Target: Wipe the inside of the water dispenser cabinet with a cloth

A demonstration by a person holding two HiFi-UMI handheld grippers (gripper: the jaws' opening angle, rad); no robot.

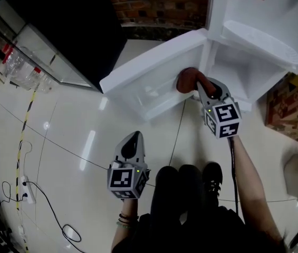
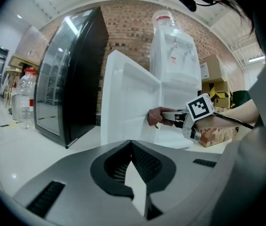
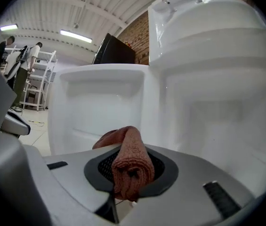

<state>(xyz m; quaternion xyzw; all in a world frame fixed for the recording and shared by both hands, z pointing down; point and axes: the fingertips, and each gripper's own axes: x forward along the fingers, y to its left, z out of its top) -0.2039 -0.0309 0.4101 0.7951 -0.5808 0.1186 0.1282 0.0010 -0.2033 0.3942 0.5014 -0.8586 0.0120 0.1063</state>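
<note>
The white water dispenser (image 1: 254, 30) stands with its lower cabinet door (image 1: 154, 73) swung open to the left. My right gripper (image 1: 199, 86) is shut on a folded reddish-brown cloth (image 1: 187, 80), held at the hinge side of the cabinet opening (image 3: 208, 117). In the right gripper view the cloth (image 3: 132, 161) bulges out between the jaws, with the door's inner face (image 3: 100, 107) just behind it. My left gripper (image 1: 133, 141) hangs low over the floor, shut and holding nothing; the left gripper view shows its jaws (image 2: 132, 166) together and the cloth (image 2: 158, 117) farther off.
A black glass-fronted cabinet (image 2: 71, 74) stands left of the dispenser. Cardboard boxes (image 1: 291, 109) sit to the right on the tiled floor. A power strip with cable (image 1: 25, 196) lies at the left. Clear water bottles (image 1: 25, 70) stand far left. My legs and shoes (image 1: 191, 183) are below.
</note>
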